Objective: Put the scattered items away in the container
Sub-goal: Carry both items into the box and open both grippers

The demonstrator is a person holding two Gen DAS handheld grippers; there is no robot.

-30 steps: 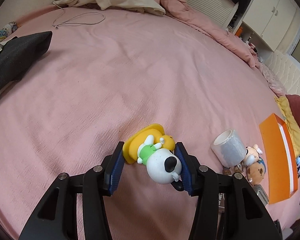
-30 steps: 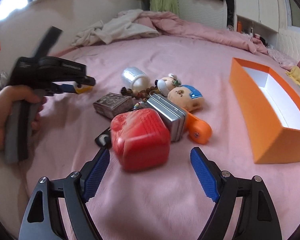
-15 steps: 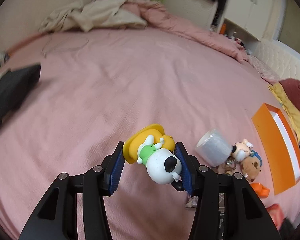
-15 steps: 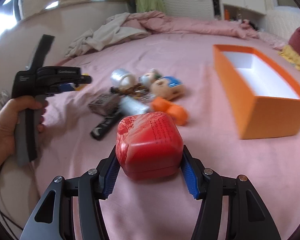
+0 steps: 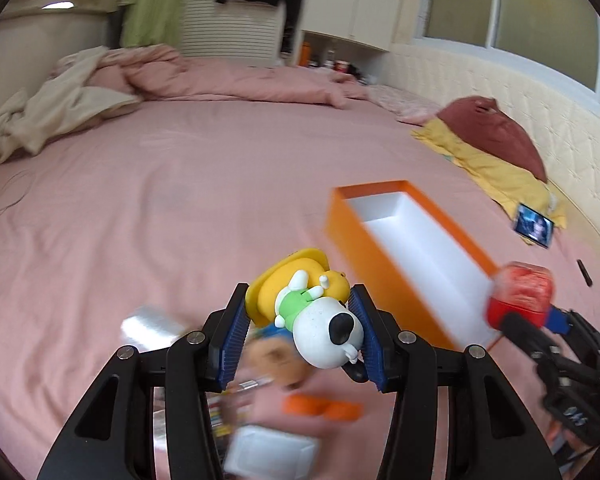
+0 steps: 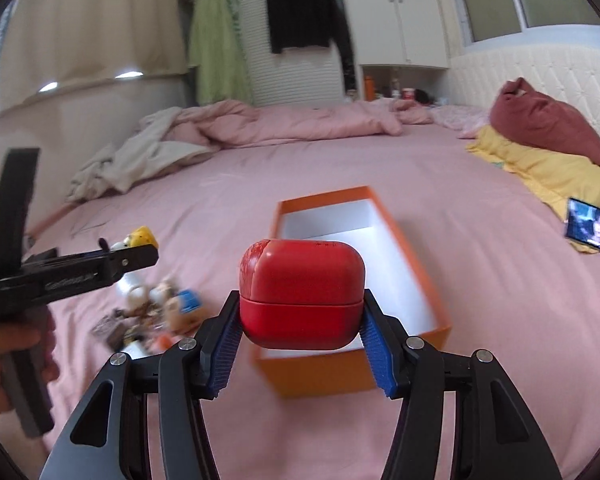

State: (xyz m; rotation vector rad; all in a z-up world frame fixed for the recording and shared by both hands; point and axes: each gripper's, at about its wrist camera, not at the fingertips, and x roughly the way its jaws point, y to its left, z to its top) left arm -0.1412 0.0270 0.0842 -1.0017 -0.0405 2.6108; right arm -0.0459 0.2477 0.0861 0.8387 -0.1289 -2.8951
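Orange outside and white inside, the open box (image 6: 396, 240) lies on the pink bed (image 6: 500, 300), and everything else is placed from it. The right gripper (image 6: 300, 332) has its jaws clamped on a red rounded case (image 6: 302, 292), having just been closing onto it; the case hangs off the bed, before the box's near end. The left gripper (image 5: 304, 332) grips a white dog figurine with a yellow hat (image 5: 312, 312), raised beside the box's left wall. Left of the box lie the blurred remaining items (image 6: 152, 312): a clear tape roll, 2 small dolls and an orange piece. Right of the box, well apart, a lit phone (image 6: 592, 232) rests by a yellow blanket (image 6: 548, 172).
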